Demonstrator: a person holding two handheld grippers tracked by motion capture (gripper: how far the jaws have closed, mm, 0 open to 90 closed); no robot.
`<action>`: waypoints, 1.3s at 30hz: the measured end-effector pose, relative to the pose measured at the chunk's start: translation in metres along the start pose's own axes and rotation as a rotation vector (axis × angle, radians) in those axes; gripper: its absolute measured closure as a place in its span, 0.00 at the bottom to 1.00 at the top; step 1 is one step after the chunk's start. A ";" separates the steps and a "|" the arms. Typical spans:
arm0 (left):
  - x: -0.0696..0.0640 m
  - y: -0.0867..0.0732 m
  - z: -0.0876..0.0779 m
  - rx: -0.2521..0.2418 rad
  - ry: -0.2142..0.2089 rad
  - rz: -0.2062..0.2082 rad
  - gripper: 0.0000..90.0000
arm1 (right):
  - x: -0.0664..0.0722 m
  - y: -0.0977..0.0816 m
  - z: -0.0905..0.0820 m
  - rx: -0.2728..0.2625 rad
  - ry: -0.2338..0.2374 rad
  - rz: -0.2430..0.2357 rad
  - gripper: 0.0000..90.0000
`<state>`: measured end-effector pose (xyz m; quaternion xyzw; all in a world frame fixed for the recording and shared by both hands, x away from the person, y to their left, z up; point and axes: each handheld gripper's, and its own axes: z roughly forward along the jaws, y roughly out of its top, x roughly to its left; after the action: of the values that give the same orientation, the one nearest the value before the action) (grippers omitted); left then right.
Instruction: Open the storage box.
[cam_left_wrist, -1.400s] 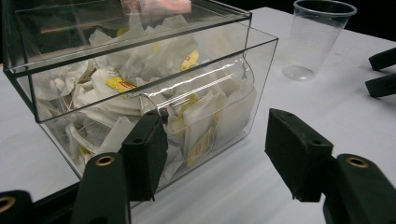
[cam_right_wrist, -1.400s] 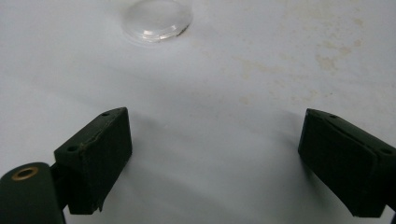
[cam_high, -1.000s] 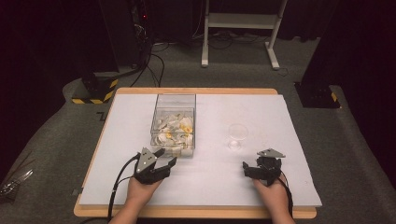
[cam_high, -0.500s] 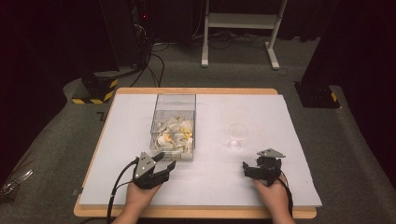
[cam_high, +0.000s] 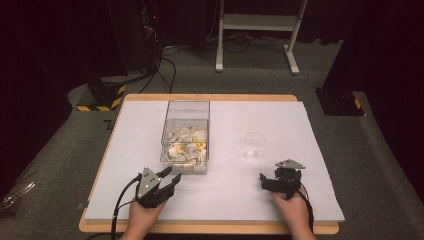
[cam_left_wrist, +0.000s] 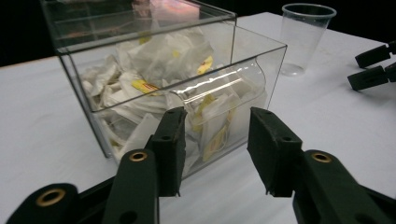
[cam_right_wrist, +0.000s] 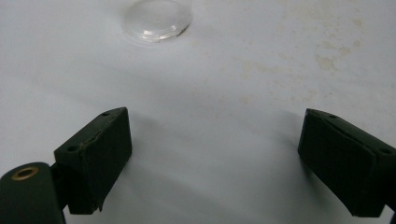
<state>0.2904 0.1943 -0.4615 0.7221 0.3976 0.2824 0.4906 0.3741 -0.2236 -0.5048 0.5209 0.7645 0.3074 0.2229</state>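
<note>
Two black grippers sit on the white table cover (cam_high: 125, 150), one in each hand. The clear plastic box full of little white and yellow packets (cam_high: 185, 135) stands in the middle of the table, and its long side runs away from the person. The left gripper (cam_high: 169, 182) is just beside the box's near end and points at it, so the left hand is the nearer one. Its jaws have just been closing, but nothing is between them, and they are apart with a gap. In the left gripper view the low scooped opening (cam_left_wrist: 224, 81) at the front of the box sits straight ahead of the jaws, with packets right behind it. The high view does not show that opening well. The right gripper (cam_high: 270, 181) rests near the clear plastic cup (cam_high: 253, 145), jaws spread wide and empty.
</note>
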 end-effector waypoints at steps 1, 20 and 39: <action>0.001 0.001 -0.002 -0.004 0.003 -0.001 0.64 | 0.000 0.000 0.000 0.000 0.000 0.000 0.11; 0.032 0.024 -0.002 -0.020 0.112 -0.026 0.71 | 0.000 0.000 0.000 0.000 0.000 0.000 0.11; 0.055 0.027 0.029 0.008 0.155 -0.053 0.72 | 0.000 0.000 0.000 0.000 0.000 0.000 0.11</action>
<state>0.3500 0.2213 -0.4457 0.6892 0.4545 0.3227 0.4629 0.3741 -0.2237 -0.5048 0.5210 0.7645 0.3074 0.2227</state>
